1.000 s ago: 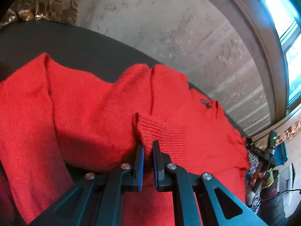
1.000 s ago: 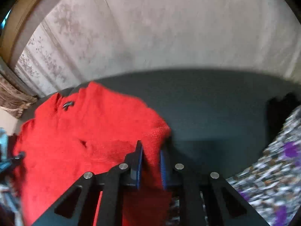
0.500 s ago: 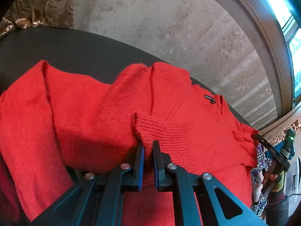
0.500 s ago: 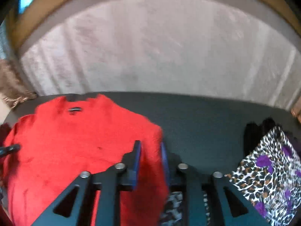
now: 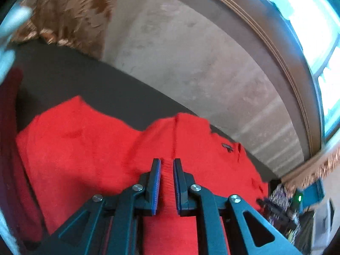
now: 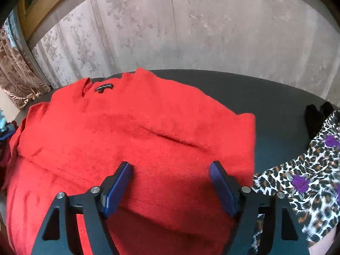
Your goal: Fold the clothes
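Observation:
A red knit sweater (image 5: 89, 153) lies spread on the dark table (image 5: 85, 80), its collar with a small black label toward the wall. My left gripper (image 5: 166, 163) is shut on a fold of the sweater; red cloth fills the narrow gap between its blue pads. In the right wrist view the sweater (image 6: 136, 131) lies folded over, with a crease across its middle. My right gripper (image 6: 170, 167) is wide open just above the sweater's near edge, holding nothing.
A leopard-print cloth with purple flowers (image 6: 308, 180) lies at the right of the table, a small black item (image 6: 314, 119) behind it. A dark red cloth (image 5: 10, 148) lies at the left edge. A pale patterned wall and brown curtain (image 6: 17, 72) stand behind.
My right gripper has opened and let go of the sweater's edge, which now lies folded over the body. My left gripper has lifted and pulled back, still holding its fold.

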Available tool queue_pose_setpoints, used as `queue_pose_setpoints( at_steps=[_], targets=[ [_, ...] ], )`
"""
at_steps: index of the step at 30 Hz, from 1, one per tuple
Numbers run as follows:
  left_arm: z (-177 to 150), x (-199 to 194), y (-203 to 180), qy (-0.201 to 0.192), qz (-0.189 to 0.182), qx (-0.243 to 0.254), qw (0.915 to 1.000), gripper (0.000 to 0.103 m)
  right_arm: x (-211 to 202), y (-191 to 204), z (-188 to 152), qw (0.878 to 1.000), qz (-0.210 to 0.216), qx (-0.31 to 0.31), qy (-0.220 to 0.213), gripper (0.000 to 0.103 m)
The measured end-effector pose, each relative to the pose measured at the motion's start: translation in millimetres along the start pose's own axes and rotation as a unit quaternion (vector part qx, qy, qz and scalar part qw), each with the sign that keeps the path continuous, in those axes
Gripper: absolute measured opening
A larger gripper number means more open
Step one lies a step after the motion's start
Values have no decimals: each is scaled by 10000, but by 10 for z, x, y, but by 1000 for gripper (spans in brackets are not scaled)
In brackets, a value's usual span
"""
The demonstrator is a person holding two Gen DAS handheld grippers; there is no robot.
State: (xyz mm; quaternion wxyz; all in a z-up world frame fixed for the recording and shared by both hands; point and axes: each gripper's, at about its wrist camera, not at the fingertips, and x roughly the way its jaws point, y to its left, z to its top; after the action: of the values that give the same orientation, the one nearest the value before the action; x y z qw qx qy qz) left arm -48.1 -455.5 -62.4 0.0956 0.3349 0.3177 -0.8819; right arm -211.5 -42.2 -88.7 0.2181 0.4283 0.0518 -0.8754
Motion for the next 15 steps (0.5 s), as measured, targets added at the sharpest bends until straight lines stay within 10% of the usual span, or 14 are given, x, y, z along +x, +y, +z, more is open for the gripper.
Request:
queue_pose_setpoints(
  at_steps=[7,15],
  targets=[
    [-178,585,-447,882,232,985,9909,9,-23,-46,-25,9998,-66,150,-98,86],
    [-213,710,-498,474,413,861,9943,8,-116,-231,-126,9946,-540,846,-257,84]
  ],
)
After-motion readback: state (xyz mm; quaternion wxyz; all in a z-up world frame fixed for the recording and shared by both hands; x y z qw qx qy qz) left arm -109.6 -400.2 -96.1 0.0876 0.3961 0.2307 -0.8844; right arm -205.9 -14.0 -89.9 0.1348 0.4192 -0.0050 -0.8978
